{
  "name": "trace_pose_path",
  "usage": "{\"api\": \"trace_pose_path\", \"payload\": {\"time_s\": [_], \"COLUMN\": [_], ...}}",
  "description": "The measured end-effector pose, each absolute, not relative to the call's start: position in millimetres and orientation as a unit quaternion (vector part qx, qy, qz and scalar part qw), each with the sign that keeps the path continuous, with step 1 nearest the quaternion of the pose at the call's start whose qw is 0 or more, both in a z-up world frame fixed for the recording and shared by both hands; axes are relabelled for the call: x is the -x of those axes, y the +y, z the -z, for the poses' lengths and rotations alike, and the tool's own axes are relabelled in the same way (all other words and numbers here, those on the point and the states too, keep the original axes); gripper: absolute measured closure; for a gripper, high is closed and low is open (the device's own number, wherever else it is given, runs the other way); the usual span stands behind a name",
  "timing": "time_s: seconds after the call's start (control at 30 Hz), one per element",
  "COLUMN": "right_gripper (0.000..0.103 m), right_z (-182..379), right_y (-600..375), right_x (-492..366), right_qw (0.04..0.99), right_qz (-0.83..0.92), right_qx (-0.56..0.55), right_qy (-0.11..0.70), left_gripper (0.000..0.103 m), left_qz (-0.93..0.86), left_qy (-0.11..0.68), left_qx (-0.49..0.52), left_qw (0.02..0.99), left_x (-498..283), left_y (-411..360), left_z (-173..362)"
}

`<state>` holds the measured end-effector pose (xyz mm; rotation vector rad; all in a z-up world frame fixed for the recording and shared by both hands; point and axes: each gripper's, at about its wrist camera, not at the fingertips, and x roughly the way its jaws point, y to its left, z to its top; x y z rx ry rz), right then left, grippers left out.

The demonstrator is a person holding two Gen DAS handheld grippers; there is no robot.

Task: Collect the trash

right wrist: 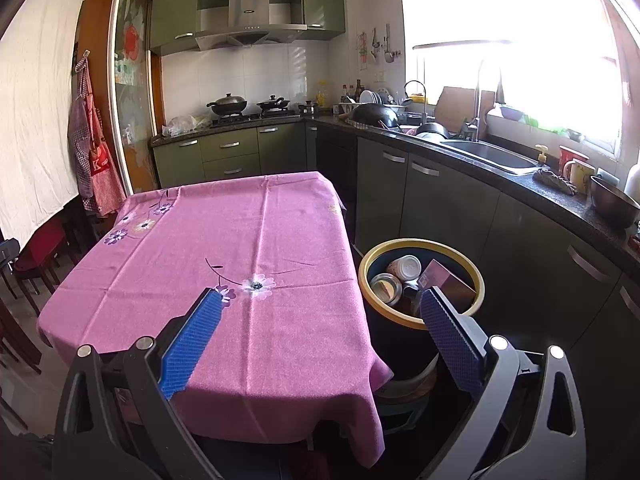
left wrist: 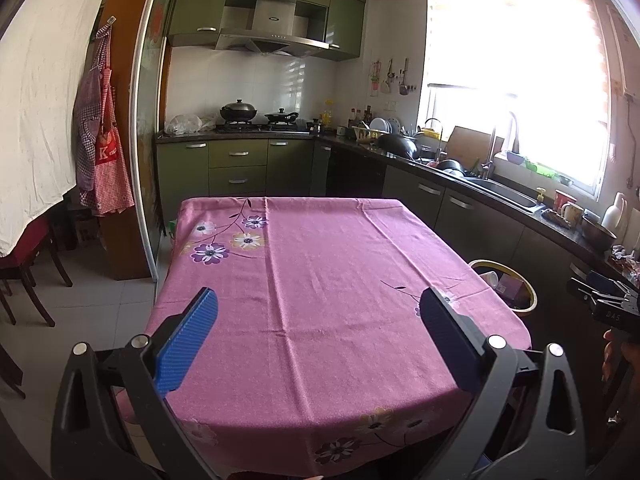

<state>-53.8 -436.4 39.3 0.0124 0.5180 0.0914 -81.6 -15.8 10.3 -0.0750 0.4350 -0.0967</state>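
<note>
Left wrist view: both grippers spread, trash sits in bin

Left gripper (left wrist: 320, 320) hangs over the pink tablecloth (left wrist: 320, 280), jaws wide apart, gripping nothing. Right gripper (right wrist: 320, 316) likewise wide apart and holding nothing, straddling the table edge and the yellow-rimmed bin (right wrist: 366, 280). Bin holds a paper cup (right wrist: 406, 267), a can (right wrist: 385, 286) and a brown box (right wrist: 448, 280), just right of the table.

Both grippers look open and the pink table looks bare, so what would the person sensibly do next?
Probably just draw both grippers back and stop. The left gripper and right gripper are open and hold nothing, the pink tablecloth shows no trash, and the bin beside the table already holds a cup, a can and a box.
</note>
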Motion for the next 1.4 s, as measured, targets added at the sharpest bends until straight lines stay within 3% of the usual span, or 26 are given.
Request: {"api": "trace_pose_path", "payload": {"time_s": [1.4], "right_gripper": [0.005], "right_z": [-37.6], "right_y": [-436.7], "right_x": [52.6], "right_qw": [0.965], "right_qz": [-0.046], "right_qx": [-0.006], "right_qy": [0.257], "left_gripper": [0.007], "left_qz": [0.061], "left_qy": [0.222], "left_qx": [0.023], "left_qw": [0.973], "left_x": [78.9], "left_y": [-24.1], "left_z": [-11.4]}}
